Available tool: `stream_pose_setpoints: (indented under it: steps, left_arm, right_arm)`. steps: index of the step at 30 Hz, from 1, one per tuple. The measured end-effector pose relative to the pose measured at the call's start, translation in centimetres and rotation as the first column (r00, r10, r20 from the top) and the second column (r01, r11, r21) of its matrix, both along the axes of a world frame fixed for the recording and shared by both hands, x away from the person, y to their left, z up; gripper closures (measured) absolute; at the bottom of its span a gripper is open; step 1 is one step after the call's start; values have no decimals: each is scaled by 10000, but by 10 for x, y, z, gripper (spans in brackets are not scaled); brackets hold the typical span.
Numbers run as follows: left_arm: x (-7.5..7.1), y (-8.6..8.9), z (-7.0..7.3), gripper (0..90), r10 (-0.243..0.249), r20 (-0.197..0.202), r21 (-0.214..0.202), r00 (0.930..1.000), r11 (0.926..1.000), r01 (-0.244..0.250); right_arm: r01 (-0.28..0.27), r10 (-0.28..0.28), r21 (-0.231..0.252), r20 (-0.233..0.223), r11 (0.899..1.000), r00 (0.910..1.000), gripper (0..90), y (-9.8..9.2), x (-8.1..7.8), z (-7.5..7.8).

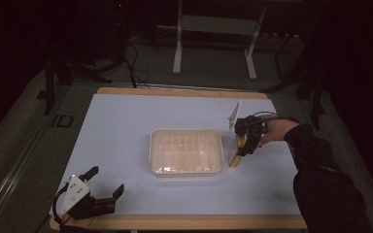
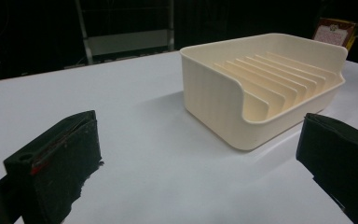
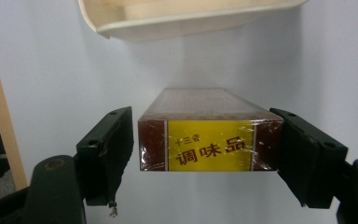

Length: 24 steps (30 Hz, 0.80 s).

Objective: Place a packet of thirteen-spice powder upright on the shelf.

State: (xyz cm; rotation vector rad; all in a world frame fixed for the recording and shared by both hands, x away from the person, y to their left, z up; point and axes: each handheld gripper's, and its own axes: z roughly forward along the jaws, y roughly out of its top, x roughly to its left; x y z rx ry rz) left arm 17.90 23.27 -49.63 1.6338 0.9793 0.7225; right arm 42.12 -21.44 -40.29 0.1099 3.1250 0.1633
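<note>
So the right gripper [image 3: 205,154] is at the grabbing stage: its jaws sit on either side of a cellophane-wrapped box [image 3: 209,140] with a yellow label and dark red ends, which stands on edge on the table just right of the cream slotted tray [image 1: 186,151]. The right jaw looks to be touching the box end, but there's a thin sliver of gap on the left, so I'd call it closing in rather than fully clamped. My guess is the box is headed for one of the tray's slots, so the next move needs a firm pinch, a lift, then lining the narrow edge up with the ribs. The left gripper [image 1: 104,180] is parked near the front left corner, jaws spread wide with nothing between them, pointed toward the tray. The surface is a pale bluish-white mat [image 1: 126,116] over a wooden tabletop [image 1: 175,91]. The room is really dark, with a white metal stand [image 1: 213,29] and some cables [image 1: 133,58] on the floor behind.
</note>
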Motion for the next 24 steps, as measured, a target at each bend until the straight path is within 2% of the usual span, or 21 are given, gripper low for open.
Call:
stream_pose_setpoints:
  steps: [4,6,10,15,18,24]
  left_arm:
    - [0,0,0,0,-15,8,28,10000,10000,15]
    - [0,0,0,0,-9,5,2,10000,10000,9]
    - [0,0,0,0,-17,26,17,10000,10000,17]
    - [0,0,0,0,-17,44,-24,10000,10000,17]
    - [0,0,0,0,-44,42,-23,10000,10000,44]
    - [0,-1,1,0,-67,74,26,10000,10000,66]
  right_arm:
    - [-188,185,-234,-126,9996,9997,246,2,-1,-5]
    - [-180,178,-276,-86,9995,9998,288,3,-2,-5]
    - [-304,304,-418,1,9987,9995,316,3,-2,-4]
    - [-614,597,-742,-246,9954,9979,319,3,-5,-2]
    - [-628,611,-758,-251,9951,9978,320,1,-7,3]
    - [-752,749,-481,-71,9960,9972,321,-3,-11,21]
